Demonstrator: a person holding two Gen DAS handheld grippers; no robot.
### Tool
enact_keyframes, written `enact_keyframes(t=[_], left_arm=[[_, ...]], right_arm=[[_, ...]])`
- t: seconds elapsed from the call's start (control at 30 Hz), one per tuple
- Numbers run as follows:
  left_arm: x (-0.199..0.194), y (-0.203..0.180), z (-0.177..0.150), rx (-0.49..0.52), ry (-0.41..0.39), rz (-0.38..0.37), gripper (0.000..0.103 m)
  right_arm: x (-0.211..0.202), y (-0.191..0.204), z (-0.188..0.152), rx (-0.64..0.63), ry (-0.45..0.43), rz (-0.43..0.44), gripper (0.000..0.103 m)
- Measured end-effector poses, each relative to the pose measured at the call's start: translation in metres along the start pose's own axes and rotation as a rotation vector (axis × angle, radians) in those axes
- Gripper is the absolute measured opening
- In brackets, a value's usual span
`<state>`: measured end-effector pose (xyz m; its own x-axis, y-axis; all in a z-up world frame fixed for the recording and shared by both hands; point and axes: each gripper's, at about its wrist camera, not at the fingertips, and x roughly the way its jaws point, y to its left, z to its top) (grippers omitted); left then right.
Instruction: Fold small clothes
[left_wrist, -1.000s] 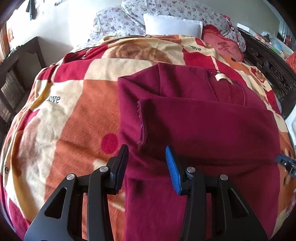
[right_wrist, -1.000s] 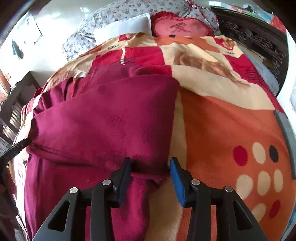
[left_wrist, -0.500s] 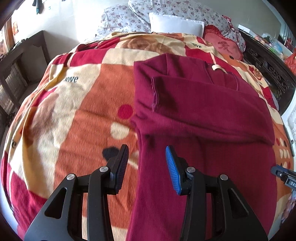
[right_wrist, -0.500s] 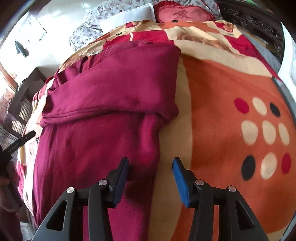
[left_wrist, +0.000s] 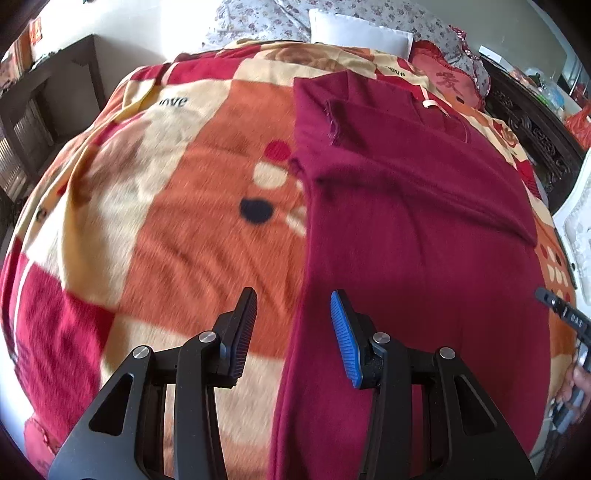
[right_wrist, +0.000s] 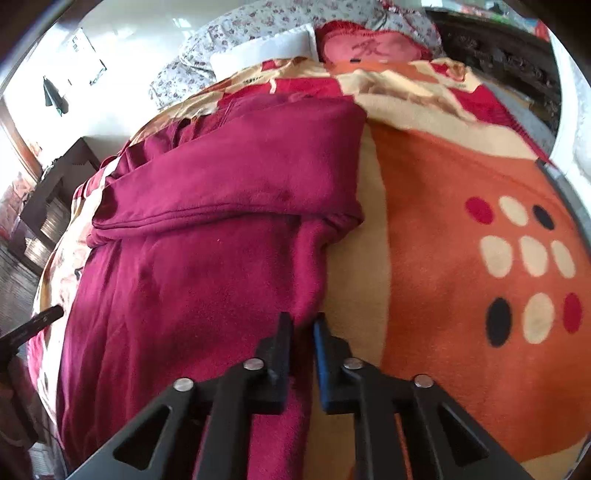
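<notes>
Left wrist view: my left gripper (left_wrist: 293, 325) is spread wide, holding nothing, hovering over the left edge of the dark red sweater (left_wrist: 413, 236), one finger above the blanket (left_wrist: 166, 206), the blue-padded one above the cloth. Sweater lies flat on the patterned blanket on the bed, sleeve folded across its chest, collar toward the pillows (left_wrist: 360, 35). Right wrist view: my right gripper (right_wrist: 303, 332) is nearly closed, fingers pinching the sweater (right_wrist: 207, 236) at its right edge, low on the body; blanket (right_wrist: 461, 177) with dots just beside it. White pillow (right_wrist: 262, 51) at the far end.
</notes>
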<state>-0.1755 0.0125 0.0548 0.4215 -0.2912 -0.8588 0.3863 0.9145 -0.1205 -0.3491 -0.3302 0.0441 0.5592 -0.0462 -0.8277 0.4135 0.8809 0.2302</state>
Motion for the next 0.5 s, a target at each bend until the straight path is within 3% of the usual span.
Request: enact_keyframes(t=[0.13,0.33,0.4,0.47,0.5], left_arm=[[-0.012,0.01,-0.014,-0.017,0.014,-0.03,0.041],[-0.027,0.018,-0.035,-0.027,0.059,-0.11,0.041],[-0.031,0.019,-0.044,-0.014,0.091,-0.131,0.041],[-0.035,0.018,-0.055,0.002,0.114,-0.131,0.041],[-0.036,0.018,-0.061,0.008,0.126,-0.135,0.041]], right_arm=[[-0.001,-0.009,-0.003,0.041,0.009,0.01,0.009],[-0.033,-0.011,-0.02,0.09,0.013,0.118,0.011],[-0.045,-0.01,-0.035,0.092,0.041,0.175,0.019],[-0.055,-0.007,-0.054,0.084,0.085,0.235,0.047],[-0.059,-0.007,-0.063,0.081,0.101,0.256,0.048]])
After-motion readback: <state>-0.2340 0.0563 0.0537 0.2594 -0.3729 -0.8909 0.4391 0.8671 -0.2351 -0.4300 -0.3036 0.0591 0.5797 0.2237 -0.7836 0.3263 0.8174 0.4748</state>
